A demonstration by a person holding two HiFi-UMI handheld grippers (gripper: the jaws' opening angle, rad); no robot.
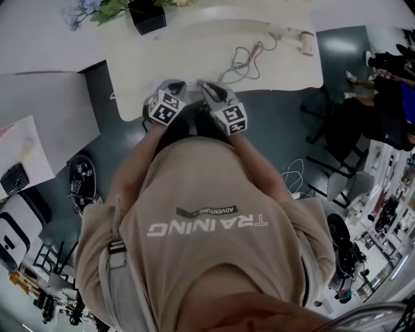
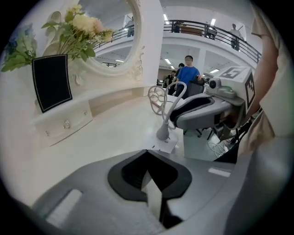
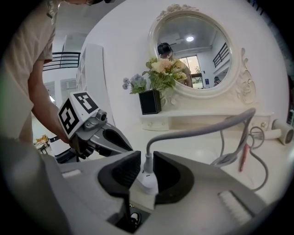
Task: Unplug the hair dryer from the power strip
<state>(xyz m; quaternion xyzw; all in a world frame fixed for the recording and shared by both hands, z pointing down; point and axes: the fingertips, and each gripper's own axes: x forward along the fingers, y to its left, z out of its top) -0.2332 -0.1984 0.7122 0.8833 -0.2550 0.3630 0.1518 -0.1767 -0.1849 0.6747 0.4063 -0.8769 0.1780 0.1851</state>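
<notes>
At the near edge of the white dressing table (image 1: 194,48), both grippers meet over a white power strip (image 2: 161,143). My left gripper (image 2: 151,183) is shut on one end of the strip. My right gripper (image 3: 147,170) is shut on the white plug (image 3: 148,180), which still sits in the strip (image 3: 141,198). The plug's grey cable (image 3: 202,130) arcs up and right, then loops across the tabletop (image 1: 241,63) toward the hair dryer (image 1: 305,41), which lies at the far right. In the head view, the left gripper (image 1: 174,85) and right gripper (image 1: 209,88) are close together.
A black vase of flowers (image 1: 146,15) stands at the back left beside a round mirror (image 3: 197,50). A small drawer front (image 2: 64,122) runs under the mirror. A pink stick (image 3: 243,158) lies among the cable loops. Chairs and people stand on the floor to the right.
</notes>
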